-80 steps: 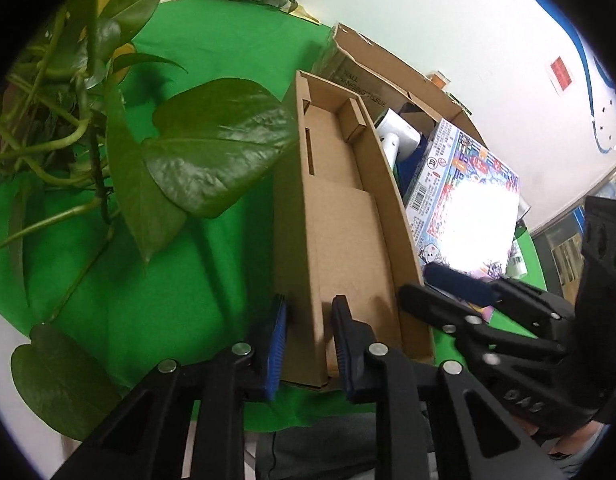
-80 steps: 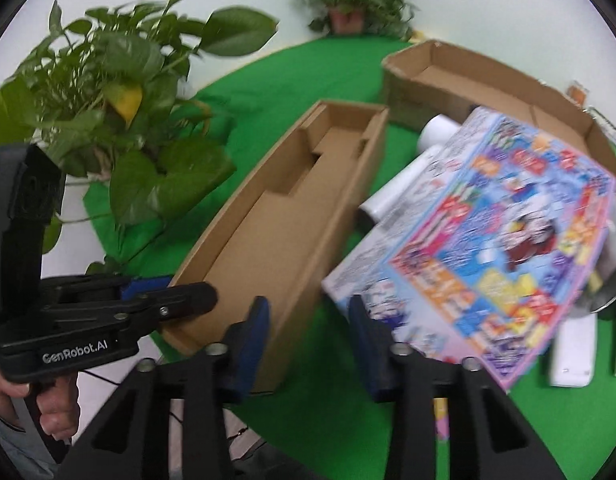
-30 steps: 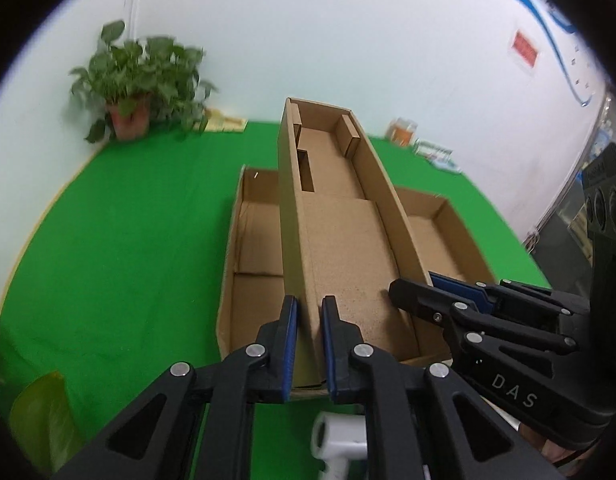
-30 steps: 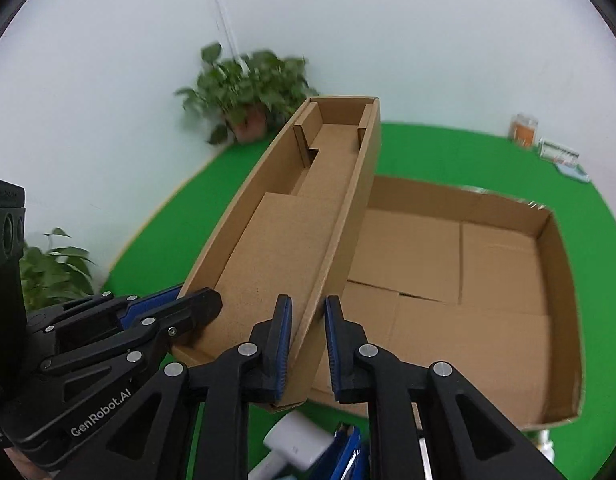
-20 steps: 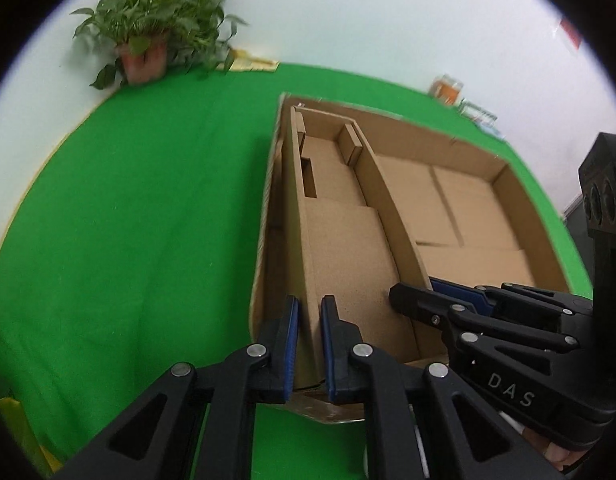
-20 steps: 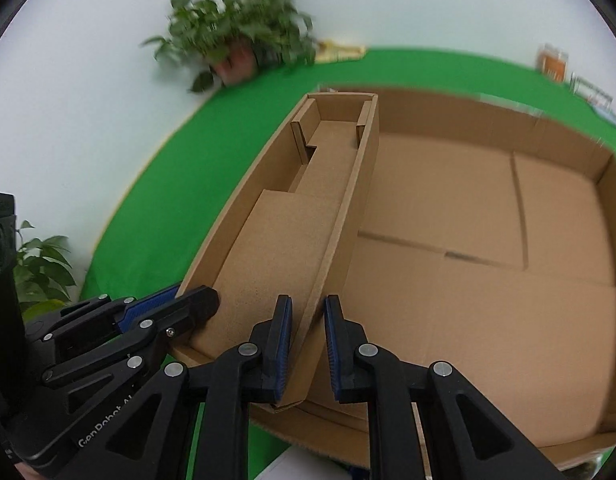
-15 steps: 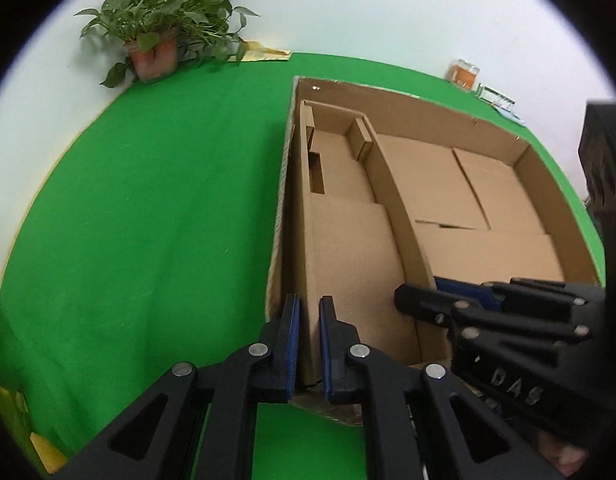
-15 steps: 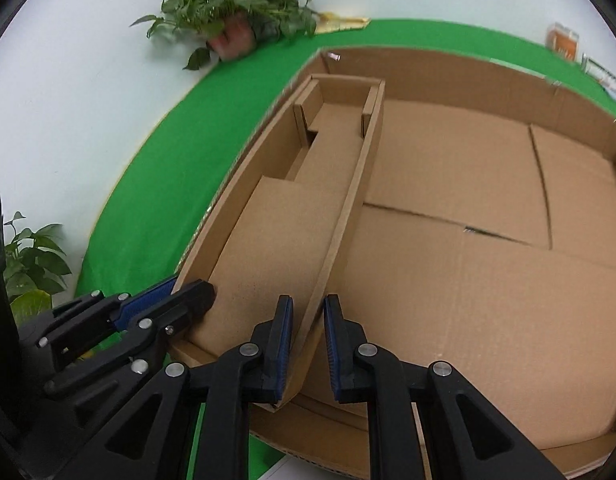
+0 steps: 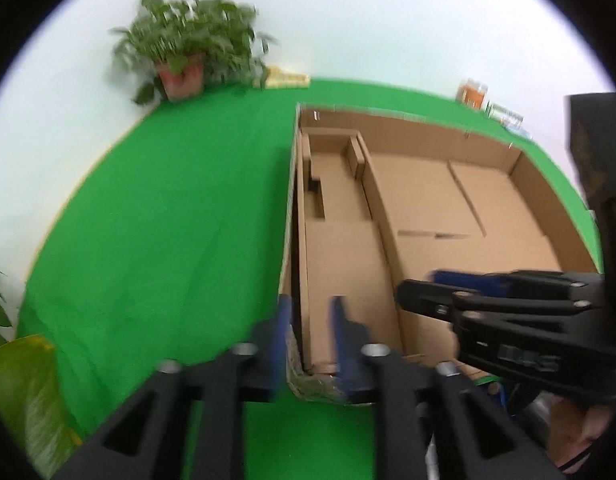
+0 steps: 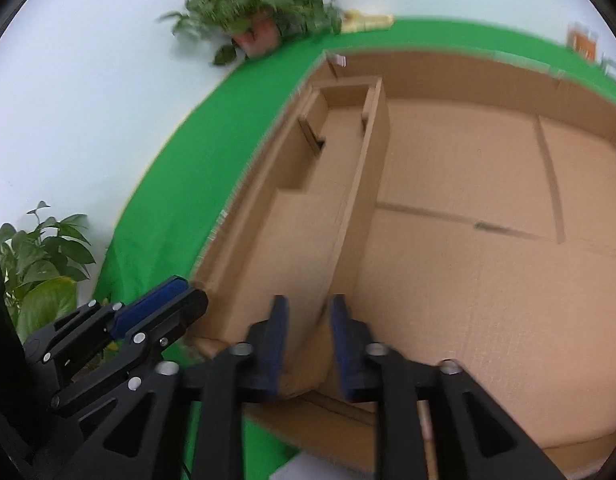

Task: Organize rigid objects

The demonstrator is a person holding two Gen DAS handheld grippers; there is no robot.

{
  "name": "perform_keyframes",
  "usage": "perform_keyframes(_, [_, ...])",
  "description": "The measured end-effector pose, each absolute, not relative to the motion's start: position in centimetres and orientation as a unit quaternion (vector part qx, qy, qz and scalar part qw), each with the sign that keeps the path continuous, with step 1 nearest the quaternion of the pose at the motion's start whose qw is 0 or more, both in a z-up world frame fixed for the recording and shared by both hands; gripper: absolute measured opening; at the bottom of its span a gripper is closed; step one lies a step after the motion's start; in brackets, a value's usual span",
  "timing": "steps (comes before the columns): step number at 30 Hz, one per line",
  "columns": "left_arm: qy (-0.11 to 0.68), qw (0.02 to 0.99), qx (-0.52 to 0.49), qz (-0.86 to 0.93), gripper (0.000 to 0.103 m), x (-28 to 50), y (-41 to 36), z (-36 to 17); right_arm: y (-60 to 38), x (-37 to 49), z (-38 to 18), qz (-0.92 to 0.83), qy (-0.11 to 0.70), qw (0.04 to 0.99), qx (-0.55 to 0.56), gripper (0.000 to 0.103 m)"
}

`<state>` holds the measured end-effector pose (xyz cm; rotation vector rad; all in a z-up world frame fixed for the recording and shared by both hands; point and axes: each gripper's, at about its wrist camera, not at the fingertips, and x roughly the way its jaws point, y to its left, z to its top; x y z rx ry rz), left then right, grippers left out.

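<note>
Both tongs, left (image 9: 308, 330) and right (image 10: 305, 332), are opening off the narrow tray's (image 9: 340, 248) walls; tray, airborne a second ago, now sits along the big carton's (image 9: 548, 208) left wall: placed.

Your potted plant (image 9: 187, 52) against the wall beyond the big cardboard box (image 9: 484, 152) is smeared by motion in both views, so no single leaf reads clearly. The orange container (image 9: 472, 94) past the big cardboard box's far wall is too small and soft to identify, and in the right wrist view the picture's edge cuts it off. The near corner of the narrow cardboard tray (image 9: 344, 264) inside that box sits behind your left gripper (image 9: 308, 336), whose blue pads (image 9: 283, 332) are blurred while the jaws are opening. The lower right of the box runs out of the right wrist view. Your hand (image 9: 580, 436) beside the box is half cut off.
</note>
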<state>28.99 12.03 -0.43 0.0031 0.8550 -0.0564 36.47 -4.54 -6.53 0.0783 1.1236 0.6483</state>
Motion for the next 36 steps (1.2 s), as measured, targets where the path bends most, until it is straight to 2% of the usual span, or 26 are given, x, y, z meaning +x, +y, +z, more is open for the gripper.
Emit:
perform_keyframes(1, [0.398, 0.917, 0.006, -0.02, 0.05, 28.3, 12.0, 0.3, -5.7, 35.4, -5.1, 0.296, 0.508, 0.808, 0.03, 0.064])
perform_keyframes(2, [0.371, 0.928, 0.013, -0.015, 0.075, 27.4, 12.1, 1.2, -7.1, 34.3, -3.4, 0.286, 0.484, 0.827, 0.023, 0.079])
perform_keyframes(3, [0.347, 0.938, 0.017, -0.011, 0.093, 26.6, 12.1, 1.8, -8.6, 33.3, -1.8, 0.277, 0.462, 0.842, 0.022, 0.083])
perform_keyframes(6, [0.297, 0.954, 0.026, -0.002, 0.098, 25.3, 12.0, 2.8, -14.1, 29.7, 2.3, 0.238, 0.39, 0.89, 0.002, 0.092])
perform_keyframes(9, [0.325, 0.946, 0.0, -0.001, 0.098, 26.1, 12.7, 1.8, -19.6, 27.1, 4.0, 0.169, 0.339, 0.924, -0.037, 0.098])
perform_keyframes(12, [0.321, 0.947, -0.029, -0.009, 0.098, 26.9, 13.7, 0.8, -24.6, 29.1, 2.9, 0.104, 0.371, 0.922, -0.051, 0.098])
perform_keyframes(14, [0.338, 0.941, -0.006, 0.02, 0.098, 28.0, 13.4, -0.5, -28.4, 31.3, 1.1, 0.048, 0.417, 0.907, -0.035, 0.097])
perform_keyframes(16, [0.364, 0.931, 0.006, 0.038, 0.097, 29.5, 13.7, -1.7, -32.1, 32.9, -1.2, 0.011, 0.462, 0.887, -0.004, 0.088])
perform_keyframes(18, [0.389, 0.92, -0.003, 0.042, 0.091, 30.8, 14.5, -2.7, -34.4, 34.3, -3.3, 0.007, 0.495, 0.869, 0.021, 0.084])
perform_keyframes(20, [0.415, 0.909, -0.002, 0.039, 0.083, 32.1, 14.6, -3.8, -35.1, 35.5, -5.5, 0.003, 0.526, 0.85, 0.02, 0.068])
perform_keyframes(21, [0.426, 0.904, -0.002, 0.035, 0.08, 32.5, 14.6, -4.4, -35.0, 35.9, -6.4, 0.009, 0.538, 0.843, 0.017, 0.065])
perform_keyframes(22, [0.437, 0.899, -0.007, 0.028, 0.076, 33.1, 14.6, -4.8, -34.9, 36.2, -7.0, 0.018, 0.546, 0.837, 0.019, 0.056])
perform_keyframes(23, [0.449, 0.893, -0.012, 0.019, 0.065, 33.6, 14.5, -5.3, -34.7, 36.5, -7.6, 0.029, 0.553, 0.832, 0.023, 0.036])
perform_keyframes(24, [0.457, 0.889, -0.019, 0.008, 0.054, 33.9, 14.4, -5.7, -34.7, 36.9, -8.1, 0.032, 0.56, 0.828, 0.022, 0.023])
perform_keyframes(25, [0.45, 0.892, -0.03, 0.002, 0.05, 33.8, 14.5, -5.6, -34.5, 37.2, -8.5, 0.031, 0.565, 0.825, 0.016, 0.008])
perform_keyframes(26, [0.456, 0.889, -0.035, -0.005, 0.038, 34.0, 14.5, -5.5, -34.6, 37.3, -8.7, 0.024, 0.564, 0.825, 0.01, 0.005])
perform_keyframes(27, [0.465, 0.884, -0.041, -0.019, 0.021, 34.2, 14.3, -5.4, -34.7, 37.2, -8.9, 0.019, 0.561, 0.828, 0.006, 0.005])
perform_keyframes(28, [0.469, 0.882, -0.043, -0.032, 0.014, 34.2, 13.9, -5.2, -34.8, 37.4, -9.3, 0.022, 0.561, 0.827, 0.009, 0.004])
perform_keyframes(31, [0.473, 0.881, -0.009, -0.023, 0.011, 34.0, 12.4, -5.0, -34.9, 36.2, -10.0, 0.029, 0.564, 0.825, 0.018, 0.002])
perform_keyframes(36, [0.481, 0.876, -0.022, -0.032, 0.01, 33.8, 12.9, -5.0, -35.5, 34.5, -10.1, 0.02, 0.56, 0.828, 0.016, 0.002])
